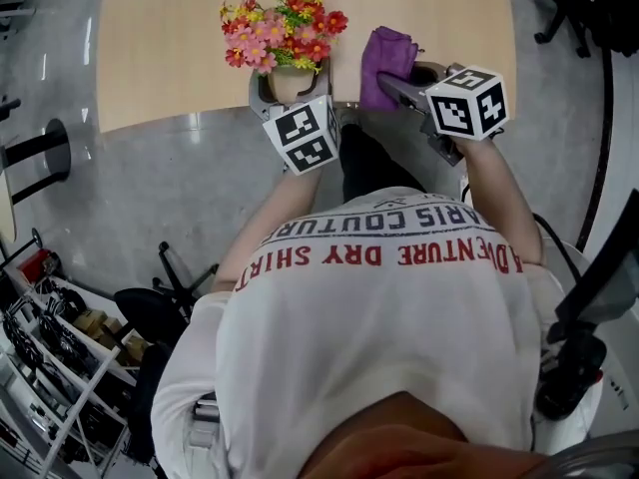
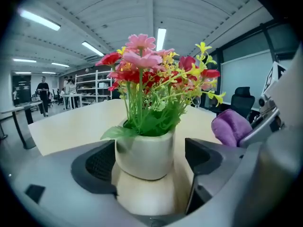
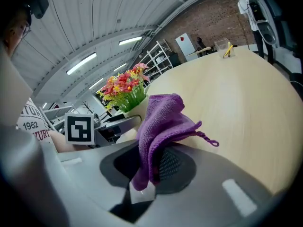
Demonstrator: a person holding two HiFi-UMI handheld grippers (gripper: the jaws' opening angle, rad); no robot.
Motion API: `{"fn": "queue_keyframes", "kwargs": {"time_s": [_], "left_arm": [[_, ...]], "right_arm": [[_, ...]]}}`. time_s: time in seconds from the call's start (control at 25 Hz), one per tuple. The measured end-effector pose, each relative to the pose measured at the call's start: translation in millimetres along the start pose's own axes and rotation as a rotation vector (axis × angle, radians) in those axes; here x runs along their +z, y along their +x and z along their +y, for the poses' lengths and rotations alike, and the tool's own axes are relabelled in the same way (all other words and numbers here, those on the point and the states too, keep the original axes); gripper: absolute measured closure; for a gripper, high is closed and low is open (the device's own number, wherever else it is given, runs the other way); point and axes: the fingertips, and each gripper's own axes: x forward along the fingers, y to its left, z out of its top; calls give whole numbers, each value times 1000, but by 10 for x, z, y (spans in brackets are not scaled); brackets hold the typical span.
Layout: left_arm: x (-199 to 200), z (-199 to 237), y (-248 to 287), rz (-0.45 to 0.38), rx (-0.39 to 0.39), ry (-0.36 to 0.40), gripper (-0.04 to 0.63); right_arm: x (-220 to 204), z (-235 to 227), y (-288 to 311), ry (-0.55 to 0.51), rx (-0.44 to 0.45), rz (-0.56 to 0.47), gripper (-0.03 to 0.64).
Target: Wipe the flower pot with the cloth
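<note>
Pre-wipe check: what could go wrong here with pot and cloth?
1. The left gripper has its jaws apart round the white flower pot, one pad clear of it: a wipe may tip it, near the wooden table's edge.
2. The purple cloth pinched in the right gripper hangs loose and may snag the red and pink flowers.

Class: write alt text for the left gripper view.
A white flower pot of pink, red and yellow flowers stands on a pale table between the left hand-held gripper's open jaws; a purple cloth shows at right.
</note>
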Motion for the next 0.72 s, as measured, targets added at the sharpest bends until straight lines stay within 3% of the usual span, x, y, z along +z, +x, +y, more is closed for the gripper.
{"fn": "queue_keyframes", "kwargs": {"time_s": [0.2,0.32,0.52,0.72], "left_arm": [[68,53,60,-16,44,-15,149],[77,102,64,-17,21,-5,181],[162,169,1,-52,-92,70,187],[86,150,153,-55,-277,161,189]], "right_arm": [[67,34,25,0,5,-18,565],[85,54,50,-12,8,-9,565],[183,43,91,-11,11,-8,565],[379,-113,226,-29,36,-3,565]]}}
